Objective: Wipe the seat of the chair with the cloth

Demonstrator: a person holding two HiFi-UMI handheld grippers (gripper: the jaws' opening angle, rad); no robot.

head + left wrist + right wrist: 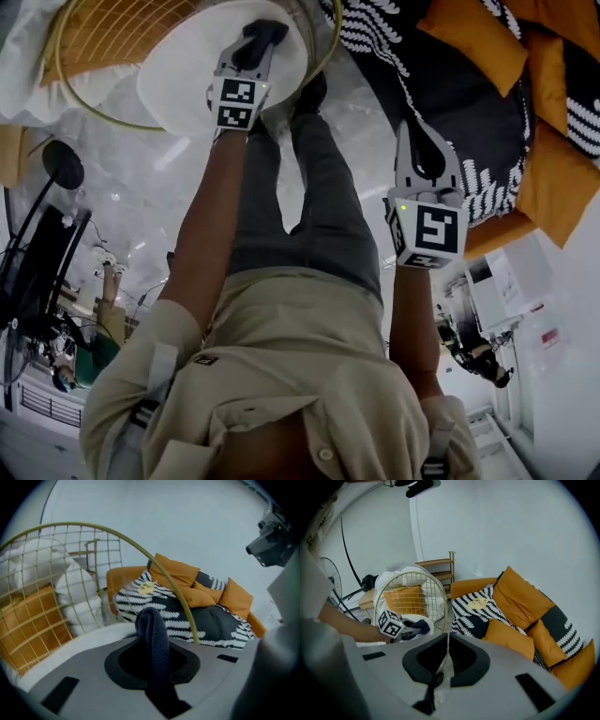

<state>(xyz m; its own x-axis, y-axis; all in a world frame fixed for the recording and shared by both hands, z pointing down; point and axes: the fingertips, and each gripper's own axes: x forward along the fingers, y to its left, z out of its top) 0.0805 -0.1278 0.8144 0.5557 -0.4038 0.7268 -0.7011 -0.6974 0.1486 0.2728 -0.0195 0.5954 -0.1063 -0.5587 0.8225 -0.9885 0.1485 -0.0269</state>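
Note:
The chair is a gold wire shell (117,538) with a round white seat (183,80). An orange cushion (33,616) leans in its back. My left gripper (251,58) is held over the seat, shut on a dark blue cloth (265,34). In the left gripper view the cloth (152,620) sticks up between the jaws above the white seat (79,639); whether it touches the seat I cannot tell. My right gripper (417,141) hangs off to the right, away from the chair, with its jaws together (446,641). It looks at the chair (410,597) and the left gripper (401,627).
A sofa (520,616) with orange pillows and a black-and-white patterned throw (173,613) stands right of the chair. A standing fan (330,576) and a wooden shelf (440,571) are behind the chair. The person's legs (300,187) stand in front of the seat.

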